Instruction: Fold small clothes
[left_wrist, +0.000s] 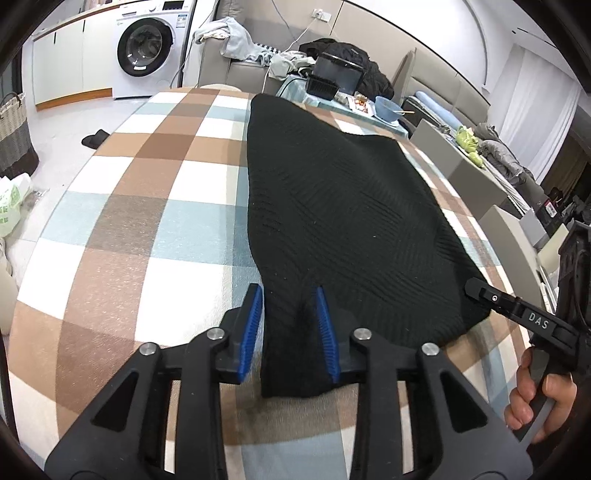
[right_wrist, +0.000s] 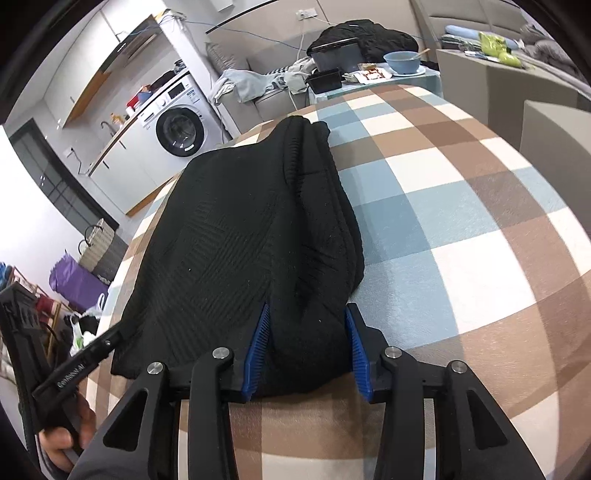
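Note:
A black knit garment (left_wrist: 332, 203) (right_wrist: 229, 240) lies folded lengthwise on a table covered with a brown, blue and white checked cloth (left_wrist: 147, 221) (right_wrist: 461, 221). My left gripper (left_wrist: 287, 291) straddles the garment's near left corner. Its blue pads (left_wrist: 251, 328) stand slightly apart, and the fabric lies loose between them. My right gripper (right_wrist: 307, 308) straddles the thick folded near right edge. Those pads (right_wrist: 356, 350) are likewise spread beside the bulging fabric and do not pinch it. Each view shows the other gripper at its side, the right one (left_wrist: 517, 310) and the left one (right_wrist: 85, 354), each held by a hand (left_wrist: 535, 398).
Beyond the table's far end a small table carries a blue bowl (left_wrist: 386, 107) (right_wrist: 402, 61) and black boxes (left_wrist: 334, 74). A sofa piled with clothes (left_wrist: 236, 37) and a washing machine (left_wrist: 147, 48) (right_wrist: 181, 133) stand behind. Grey chair backs (left_wrist: 454, 166) line the right side. A woven basket (left_wrist: 13, 129) is on the floor at left.

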